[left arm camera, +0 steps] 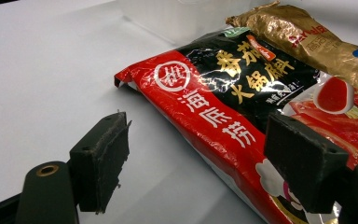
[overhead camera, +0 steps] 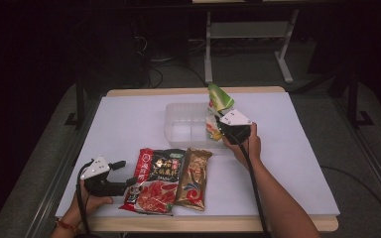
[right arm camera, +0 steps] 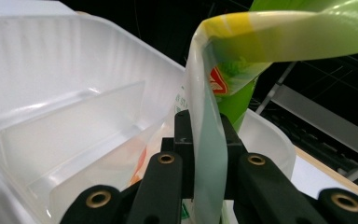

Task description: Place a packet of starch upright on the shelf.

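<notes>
1. Waiting at 7 o'clock: left gripper (overhead camera: 121,172), jaws wide apart, nothing between them, just beside red hotpot-base packet (overhead camera: 154,181).
2. Lying at 6 o'clock, touching it: gold snack packet (overhead camera: 193,179).
3. Pinching green snack bag (overhead camera: 218,101) by its thin edge: right gripper (overhead camera: 223,130), clamped, at 1 o'clock over clear divided tub (overhead camera: 178,130).
4. Likely light, limp, slippery film; gripping near the seam.

The high view is dim: the white rectangular tabletop (overhead camera: 129,124) is evenly lit from above, while the upper frame and both side edges fall to near black. Detail is soft and grainy. In the left gripper view, glare streaks the glossy red-and-black foil packet (left arm camera: 223,98); the black jaws at the bottom edge are slightly soft. In the right gripper view, the green-and-yellow plastic bag (right arm camera: 279,32) is blurred at the top, and the translucent plastic bin (right arm camera: 51,93) glows brightly.
</notes>
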Available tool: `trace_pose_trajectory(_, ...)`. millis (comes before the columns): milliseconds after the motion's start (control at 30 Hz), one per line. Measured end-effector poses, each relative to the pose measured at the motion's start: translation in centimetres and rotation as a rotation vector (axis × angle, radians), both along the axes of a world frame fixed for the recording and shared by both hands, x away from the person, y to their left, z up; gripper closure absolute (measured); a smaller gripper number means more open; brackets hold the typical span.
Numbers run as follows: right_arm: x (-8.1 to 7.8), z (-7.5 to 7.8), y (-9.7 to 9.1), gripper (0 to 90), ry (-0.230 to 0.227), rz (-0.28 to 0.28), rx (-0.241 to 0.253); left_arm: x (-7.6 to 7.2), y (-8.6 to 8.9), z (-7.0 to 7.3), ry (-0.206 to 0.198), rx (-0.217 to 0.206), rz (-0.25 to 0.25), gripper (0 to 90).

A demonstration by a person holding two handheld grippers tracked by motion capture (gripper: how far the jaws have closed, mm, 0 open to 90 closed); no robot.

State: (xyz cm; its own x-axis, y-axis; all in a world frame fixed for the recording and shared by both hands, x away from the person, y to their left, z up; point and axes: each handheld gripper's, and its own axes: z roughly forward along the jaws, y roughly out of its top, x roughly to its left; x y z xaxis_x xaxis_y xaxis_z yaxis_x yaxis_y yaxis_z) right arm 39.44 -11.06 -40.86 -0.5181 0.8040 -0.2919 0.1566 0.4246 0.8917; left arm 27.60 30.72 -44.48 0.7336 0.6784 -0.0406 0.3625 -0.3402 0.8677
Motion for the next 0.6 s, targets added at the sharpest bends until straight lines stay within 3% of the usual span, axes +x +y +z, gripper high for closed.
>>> trace_pose_trajectory(133, -0.09, -0.09, 0.05, 82.7, 0.004, 0.004, -0.023, 0.01, -0.01, -0.01, 0.002, 0.002, -0.001, 21.8)
trace_pose_trajectory(600, -0.59, -0.02, -0.81, 74.3, 0.045, 0.012, 0.026, 0.03, -0.17, 0.03, 0.004, -0.008, 0.0, 21.8)
